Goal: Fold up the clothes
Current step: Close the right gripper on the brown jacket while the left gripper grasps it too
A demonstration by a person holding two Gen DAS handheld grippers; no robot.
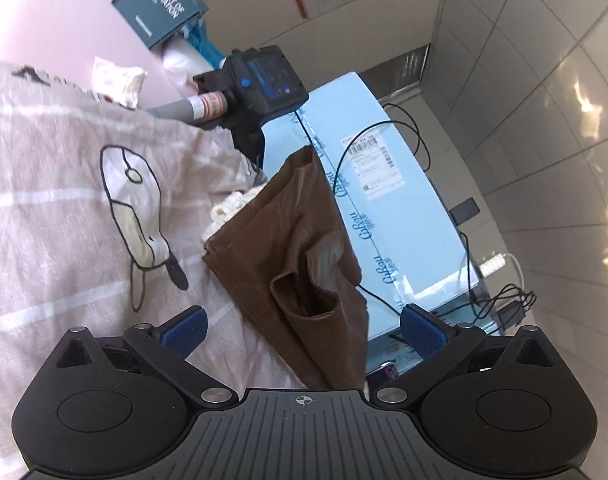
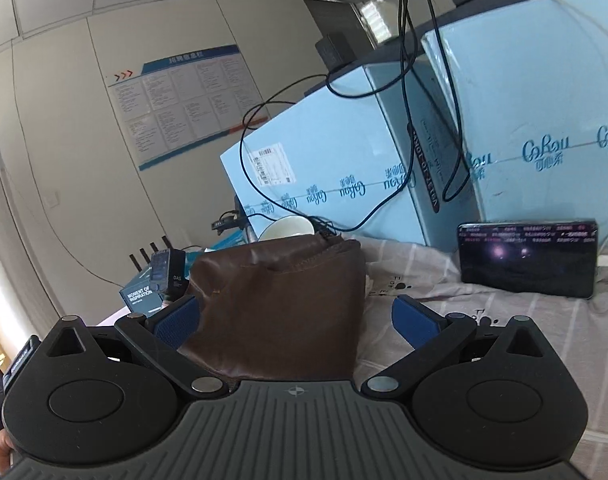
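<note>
Left gripper (image 1: pixel 301 330) jaws spread wide, nothing between the pads; right gripper (image 2: pixel 295 320) likewise wide apart, empty. Brown garment (image 1: pixel 287 248) lies folded on the pink striped sheet (image 1: pixel 55 184), near the sheet's edge next to the blue boxes (image 1: pixel 388 200), directly ahead of both grippers. A pocket flap (image 1: pixel 304 292) sticks up loose. My read: next fold needs both pads low, one at each near corner, pinching all layers together, lifting evenly so the stack doesn't slide. Keep clear of the black cable (image 1: pixel 368 148) and phone (image 2: pixel 528 258).
</note>
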